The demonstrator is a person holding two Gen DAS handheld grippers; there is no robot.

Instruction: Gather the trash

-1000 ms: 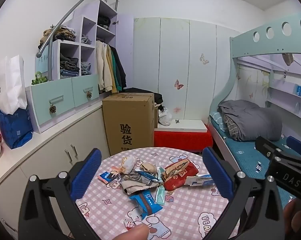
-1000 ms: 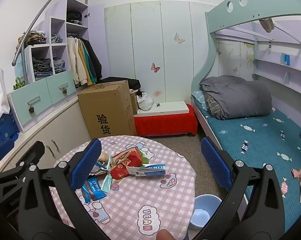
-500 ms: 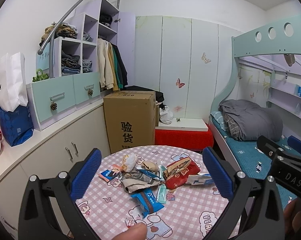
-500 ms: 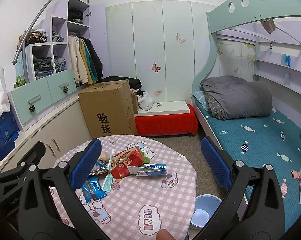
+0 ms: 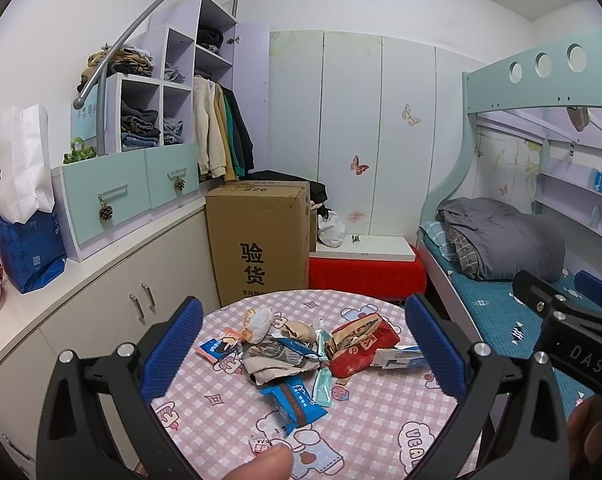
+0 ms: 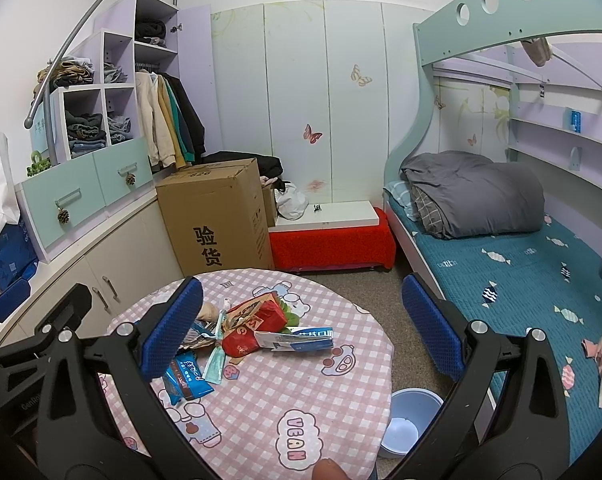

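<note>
Hovering spread and empty, the left gripper [image 5: 303, 354] and right gripper [image 6: 301, 326] face uncollected wrappers [image 5: 297, 354] on the table [image 6: 301, 412]; blue bin [image 6: 411, 420] below.

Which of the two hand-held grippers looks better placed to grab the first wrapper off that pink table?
Probably the left hand-held gripper: its open fingers frame the wrapper pile head-on. The right hand-held gripper, also open, has the pile toward its left finger, though the blue bin sits on its side.
</note>
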